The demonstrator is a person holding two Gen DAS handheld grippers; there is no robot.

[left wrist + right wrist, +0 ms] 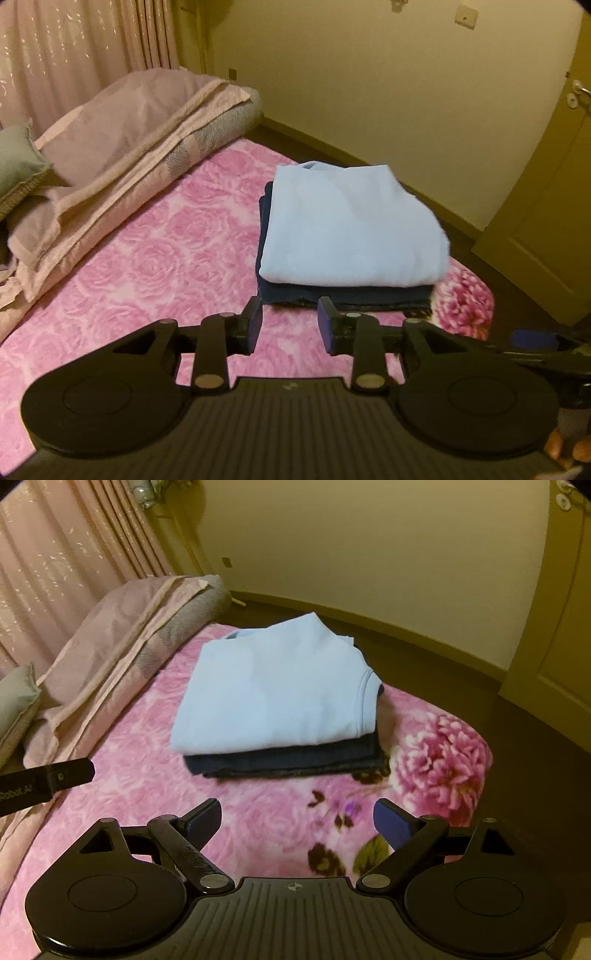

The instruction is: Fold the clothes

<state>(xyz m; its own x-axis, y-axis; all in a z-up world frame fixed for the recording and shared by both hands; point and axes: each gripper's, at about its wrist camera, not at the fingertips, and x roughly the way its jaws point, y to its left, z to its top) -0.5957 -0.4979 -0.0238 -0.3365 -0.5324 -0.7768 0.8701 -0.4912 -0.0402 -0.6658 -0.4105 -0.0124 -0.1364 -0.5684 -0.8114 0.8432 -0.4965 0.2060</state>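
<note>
Folded light-blue sweatshirt (351, 225) centre-right of the left wrist view, stacked squarely on a folded dark-blue garment (343, 291), both lying on a pink rose-patterned blanket (155, 266). Same stack upper centre in the right wrist view, ribbed hem of the sweatshirt turned toward the right edge of the pile, dark layers showing beneath along the near side.

Left gripper (290, 325) low in its frame, jaws partly apart, nothing between them, pads clear of the stack's near edge. Right gripper (293, 823) at lower centre of its frame, jaws spread wide, empty, only blanket visible in the gap, well short of the clothes.

Rolled pale-pink bedding (122, 155) along the left side, grey-green cushion (18, 162) at the far left edge. Pink curtain (74, 51) upper left, cream wall (388, 81) behind, door (554, 206) at the right edge. Fingertips (569, 448) at the lower right corner of the left wrist view.
</note>
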